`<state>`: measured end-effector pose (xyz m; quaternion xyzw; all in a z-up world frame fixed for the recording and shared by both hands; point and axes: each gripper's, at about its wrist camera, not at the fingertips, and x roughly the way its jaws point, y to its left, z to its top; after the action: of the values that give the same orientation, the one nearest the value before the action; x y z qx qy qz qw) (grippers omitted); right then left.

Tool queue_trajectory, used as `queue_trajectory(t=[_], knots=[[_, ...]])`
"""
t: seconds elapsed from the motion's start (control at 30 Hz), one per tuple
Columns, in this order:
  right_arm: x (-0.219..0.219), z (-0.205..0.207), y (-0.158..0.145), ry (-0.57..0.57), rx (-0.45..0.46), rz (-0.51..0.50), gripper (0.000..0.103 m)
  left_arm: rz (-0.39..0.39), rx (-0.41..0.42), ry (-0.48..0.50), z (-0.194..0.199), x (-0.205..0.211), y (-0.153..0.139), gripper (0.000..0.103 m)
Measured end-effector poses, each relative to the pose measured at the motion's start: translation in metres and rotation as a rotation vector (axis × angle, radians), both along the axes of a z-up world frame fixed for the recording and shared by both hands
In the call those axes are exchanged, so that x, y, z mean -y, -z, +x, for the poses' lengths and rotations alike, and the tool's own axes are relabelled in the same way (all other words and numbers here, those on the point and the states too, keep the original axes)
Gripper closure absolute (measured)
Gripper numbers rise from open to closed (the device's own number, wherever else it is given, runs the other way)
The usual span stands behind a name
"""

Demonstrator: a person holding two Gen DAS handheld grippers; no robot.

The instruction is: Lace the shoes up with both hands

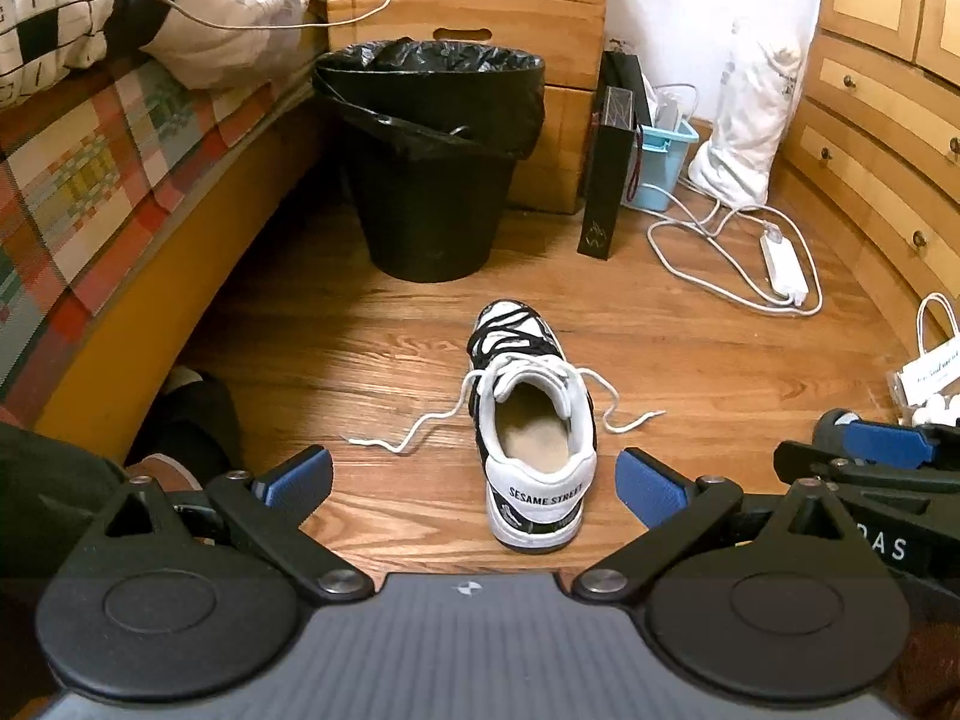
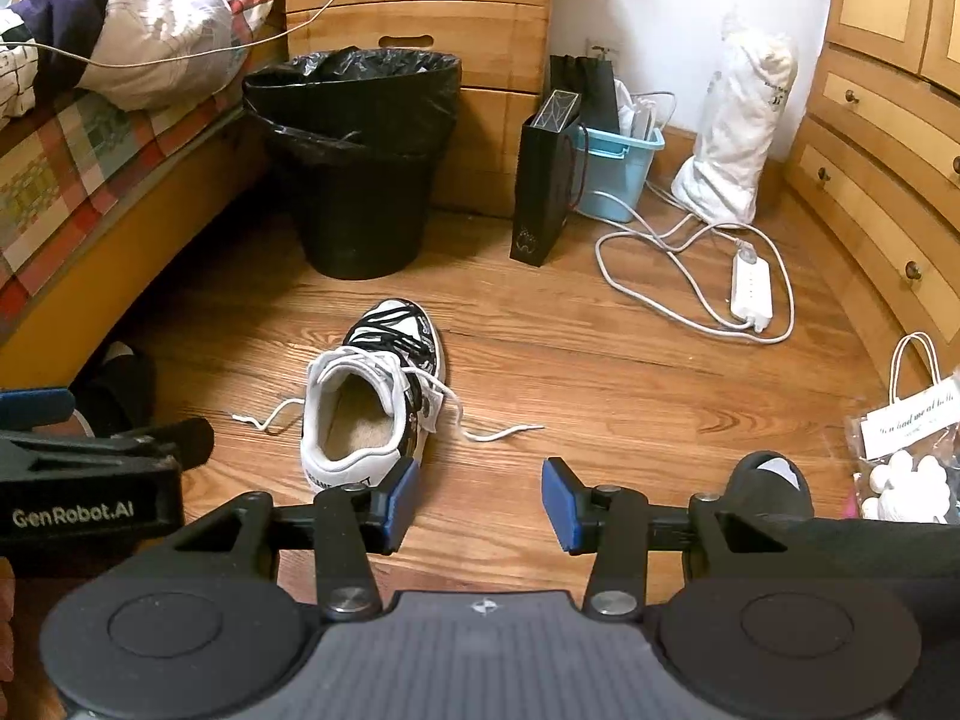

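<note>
A white and black sneaker stands upright on the wood floor, heel toward me, toe pointing away. It also shows in the right wrist view. Its white lace ends lie loose on the floor, one to the left and one to the right. My left gripper is open and empty, just behind the heel, jaws spread wide on either side of it. My right gripper is open and empty, behind and to the right of the shoe. The right lace end lies on the floor ahead of it.
A black lined bin stands behind the shoe. A bed runs along the left. A wooden nightstand, black bag, blue tub, white power strip with cable and drawers stand beyond and right.
</note>
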<state>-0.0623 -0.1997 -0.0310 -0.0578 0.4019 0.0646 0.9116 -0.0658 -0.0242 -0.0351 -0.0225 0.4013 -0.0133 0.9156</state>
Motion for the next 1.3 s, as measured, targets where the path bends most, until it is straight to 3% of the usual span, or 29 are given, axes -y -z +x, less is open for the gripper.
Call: queue_trajectory(t=[0.2, 1.3], knots=[[-0.004, 0.0, 0.002, 0.014, -0.003, -0.002, 0.054, -0.039, -0.018, -0.017, 0.0, -0.006, 0.004, 0.0], [-0.003, 0.002, 0.008, 0.009, -0.023, -0.003, 0.053, -0.021, -0.057, -0.016, 0.001, -0.001, 0.011, 0.0]])
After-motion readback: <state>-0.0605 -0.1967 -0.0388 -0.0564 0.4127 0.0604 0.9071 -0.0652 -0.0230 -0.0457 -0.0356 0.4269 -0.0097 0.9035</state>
